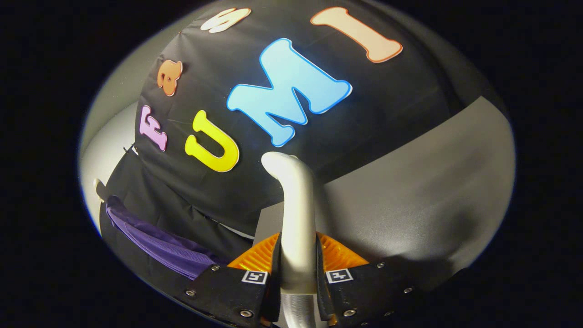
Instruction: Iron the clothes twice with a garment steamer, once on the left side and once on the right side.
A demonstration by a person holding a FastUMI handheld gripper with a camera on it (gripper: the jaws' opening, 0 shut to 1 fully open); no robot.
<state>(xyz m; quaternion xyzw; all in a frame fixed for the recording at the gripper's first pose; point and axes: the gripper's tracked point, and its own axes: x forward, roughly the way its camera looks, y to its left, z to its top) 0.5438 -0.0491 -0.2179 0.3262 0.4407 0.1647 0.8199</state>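
Steamer [296, 214]: silver, curved top, upright; gripper [297, 273] jaws pinching it; purple garment [159, 243] left.

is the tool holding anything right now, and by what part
Yes: the tool is shut on the garment steamer, both fingers pressing its silver-white handle from either side, the curved end rising beyond them.

No legible text or labels.

A recording booth: black cloth wall [364, 118] and plain grey panels [423, 182].
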